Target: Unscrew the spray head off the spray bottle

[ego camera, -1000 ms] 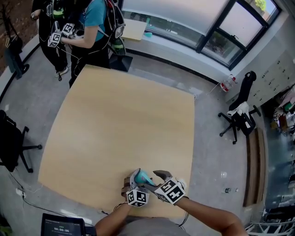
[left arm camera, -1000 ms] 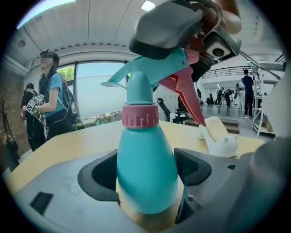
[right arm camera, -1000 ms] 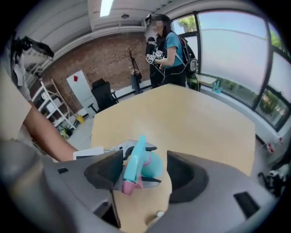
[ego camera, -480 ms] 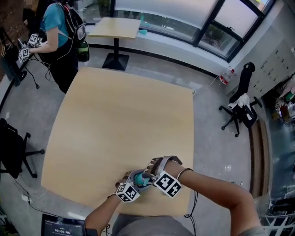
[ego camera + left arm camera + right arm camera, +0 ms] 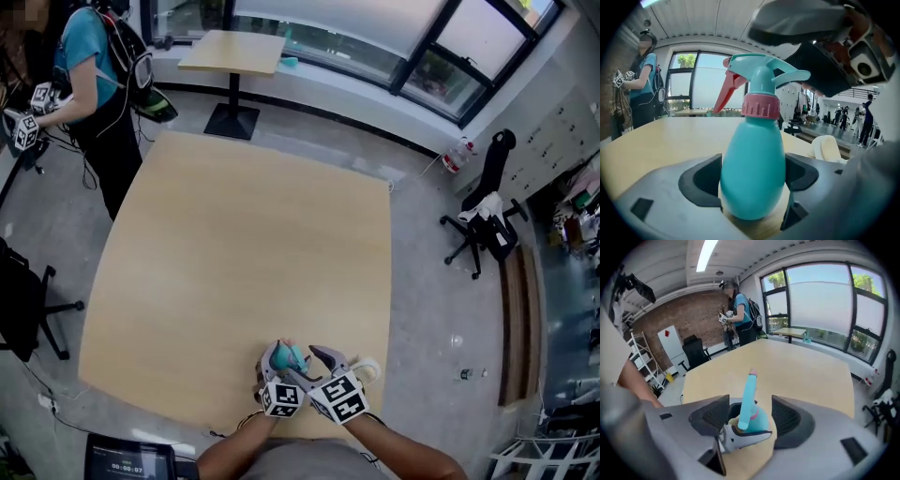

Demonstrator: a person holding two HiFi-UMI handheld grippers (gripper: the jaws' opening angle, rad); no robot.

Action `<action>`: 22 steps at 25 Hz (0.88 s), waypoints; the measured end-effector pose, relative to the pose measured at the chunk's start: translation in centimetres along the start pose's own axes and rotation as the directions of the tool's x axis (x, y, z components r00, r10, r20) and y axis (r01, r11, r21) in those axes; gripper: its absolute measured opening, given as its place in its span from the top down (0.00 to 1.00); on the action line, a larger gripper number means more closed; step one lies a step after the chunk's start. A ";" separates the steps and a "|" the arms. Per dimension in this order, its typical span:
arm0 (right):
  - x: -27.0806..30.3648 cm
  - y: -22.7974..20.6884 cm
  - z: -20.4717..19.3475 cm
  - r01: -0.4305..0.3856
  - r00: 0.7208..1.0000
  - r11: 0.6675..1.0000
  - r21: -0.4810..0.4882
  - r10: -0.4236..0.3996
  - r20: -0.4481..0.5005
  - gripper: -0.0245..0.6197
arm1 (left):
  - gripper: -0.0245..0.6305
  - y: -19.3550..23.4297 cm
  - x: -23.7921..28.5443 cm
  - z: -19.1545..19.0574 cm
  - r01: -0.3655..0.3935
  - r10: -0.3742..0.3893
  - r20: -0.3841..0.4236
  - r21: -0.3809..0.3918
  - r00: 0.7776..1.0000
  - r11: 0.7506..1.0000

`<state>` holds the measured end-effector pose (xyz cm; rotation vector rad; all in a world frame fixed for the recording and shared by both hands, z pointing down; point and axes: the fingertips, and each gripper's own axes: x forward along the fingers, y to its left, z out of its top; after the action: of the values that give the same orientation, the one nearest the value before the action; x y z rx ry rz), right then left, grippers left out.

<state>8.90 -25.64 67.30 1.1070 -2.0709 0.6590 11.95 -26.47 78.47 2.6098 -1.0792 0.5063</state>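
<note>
A teal spray bottle [image 5: 292, 357] stands upright near the front edge of the wooden table [image 5: 244, 253]. My left gripper [image 5: 284, 360] is shut on its round body [image 5: 752, 173], with a pad pressed on each side. The teal spray head [image 5: 761, 79], with its red trigger [image 5: 726, 91], sits on a pink collar [image 5: 760, 106]. My right gripper [image 5: 751, 416] hangs over the spray head [image 5: 749, 399] from above. Its jaws have just been opening, and they now stand open, one on each side of the head, with a gap on both sides.
A cream roll [image 5: 368, 368] lies just right of the grippers at the table's edge. A person in a teal shirt [image 5: 89, 75] stands at the far left corner. A small table [image 5: 232, 52] and office chairs [image 5: 483, 225] stand on the floor beyond. A tablet [image 5: 127, 459] sits below the front edge.
Half a second ago my right forearm reached in from the right with the gripper rolled over the spray head; it is now back beside the left gripper. The bottle stays in place.
</note>
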 end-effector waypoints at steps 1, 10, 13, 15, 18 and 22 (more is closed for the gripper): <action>1.1 0.0 -0.7 0.009 0.999 1.000 -0.014 -0.009 -0.042 0.55 | 0.41 -0.2 0.1 0.0 0.010 -0.010 -0.002 0.006 1.000 1.000; 1.6 2.3 -4.7 -0.434 0.900 0.539 -0.722 0.290 -0.325 0.76 | 0.41 -3.9 -0.8 -1.4 0.478 -0.490 -0.016 0.244 0.872 0.844; -0.2 2.9 -6.7 -0.560 0.784 -0.011 -0.828 0.316 -0.535 0.76 | 0.41 -6.0 -2.1 -2.1 0.669 -0.669 -0.118 0.301 0.734 0.680; -0.7 2.6 -7.0 -0.518 0.771 -0.354 -0.779 0.201 -0.604 0.76 | 0.41 -6.2 -2.1 -1.9 0.705 -0.699 -0.149 0.307 0.700 0.640; 0.3 1.3 -6.0 -0.421 0.831 -0.503 -0.755 0.119 -0.543 0.75 | 0.41 -5.9 -1.7 -1.7 0.668 -0.664 -0.130 0.301 0.736 0.681; 0.3 -4.2 -0.9 -0.306 0.952 0.113 -0.946 0.066 -0.300 0.63 | 0.41 -4.6 -0.8 -1.0 0.449 -0.457 -0.008 0.201 0.889 0.871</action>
<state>12.69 -27.26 68.57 -0.0771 -1.8225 -0.5893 14.54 -22.50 78.51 2.9256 -0.4034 0.4691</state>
